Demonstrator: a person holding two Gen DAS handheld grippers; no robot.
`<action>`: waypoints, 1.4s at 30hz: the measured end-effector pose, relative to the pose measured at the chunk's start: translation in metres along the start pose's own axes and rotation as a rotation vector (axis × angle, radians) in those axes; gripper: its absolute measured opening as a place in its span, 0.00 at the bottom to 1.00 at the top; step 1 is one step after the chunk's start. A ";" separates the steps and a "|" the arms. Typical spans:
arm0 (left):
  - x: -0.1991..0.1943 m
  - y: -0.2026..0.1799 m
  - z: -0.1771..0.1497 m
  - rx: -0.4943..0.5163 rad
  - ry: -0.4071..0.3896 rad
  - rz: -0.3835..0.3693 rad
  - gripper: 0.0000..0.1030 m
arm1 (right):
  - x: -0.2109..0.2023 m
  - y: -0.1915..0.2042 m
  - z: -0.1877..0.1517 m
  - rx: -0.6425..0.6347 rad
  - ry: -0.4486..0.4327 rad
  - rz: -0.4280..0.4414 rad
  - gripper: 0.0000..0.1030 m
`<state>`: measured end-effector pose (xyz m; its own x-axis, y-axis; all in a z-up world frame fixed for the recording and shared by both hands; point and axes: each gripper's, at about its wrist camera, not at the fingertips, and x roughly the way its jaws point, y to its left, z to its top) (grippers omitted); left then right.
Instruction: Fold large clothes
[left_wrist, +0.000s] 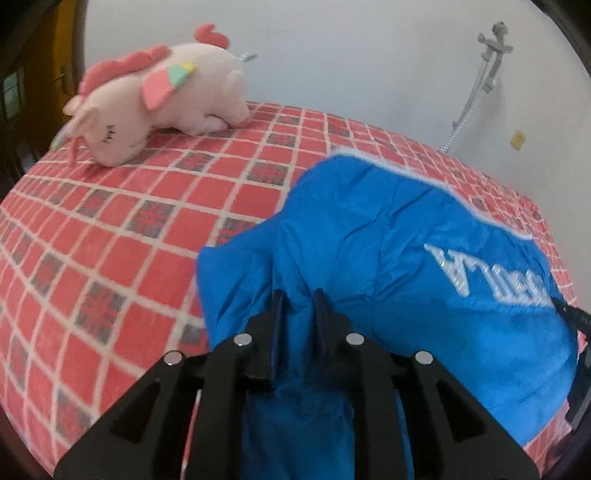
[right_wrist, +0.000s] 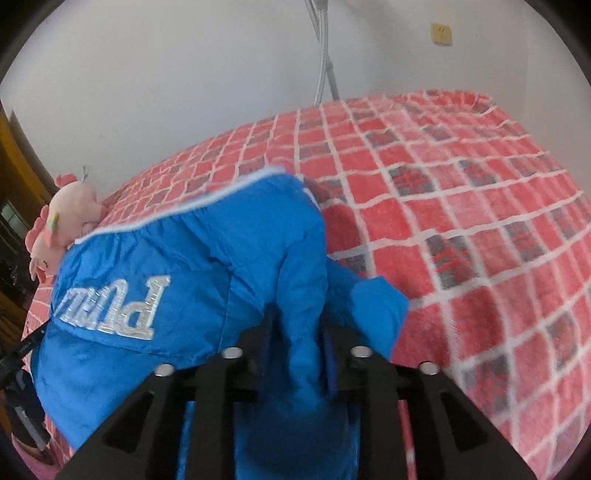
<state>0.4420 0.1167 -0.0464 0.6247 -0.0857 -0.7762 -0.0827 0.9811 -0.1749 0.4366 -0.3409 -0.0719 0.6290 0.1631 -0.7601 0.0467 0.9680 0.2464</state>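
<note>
Lying bunched on the near part of a red checked bedspread (left_wrist: 122, 229): a blue jacket (left_wrist: 388, 236), silver lettering upward, white-piped hem (left_wrist: 406, 173) on its far edge. Left gripper (left_wrist: 299, 301) low over the jacket's near left part, a fold of blue cloth between the two black fingers; jaws a little apart, cannot tell whether the pads still pinch. Right gripper (right_wrist: 297, 321) over the near right part, a thick roll of cloth and sleeve rising between its fingers, jaws wider, grip likewise unclear. Sleeve cuff (right_wrist: 380, 306) sticking out right onto the spread. Open bedspread wide to the left and far left, also far right up to the bed's far edge at a white wall (left_wrist: 351, 59). Pink plush toy (left_wrist: 159, 99) at far left, well apart from the jacket. Metal hose (left_wrist: 472, 92) on the wall beyond.
</note>
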 end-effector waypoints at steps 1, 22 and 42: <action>-0.009 0.000 0.000 -0.007 -0.016 0.002 0.20 | -0.012 0.001 -0.002 -0.010 -0.027 -0.013 0.37; -0.009 -0.093 -0.072 0.140 -0.004 -0.134 0.26 | -0.013 0.096 -0.083 -0.189 -0.038 -0.031 0.38; -0.021 -0.133 -0.095 0.241 -0.069 0.010 0.29 | -0.020 0.120 -0.097 -0.234 -0.122 -0.060 0.38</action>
<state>0.3666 -0.0283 -0.0647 0.6768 -0.0723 -0.7326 0.0935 0.9955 -0.0118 0.3540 -0.2099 -0.0855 0.7204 0.0935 -0.6872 -0.0848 0.9953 0.0466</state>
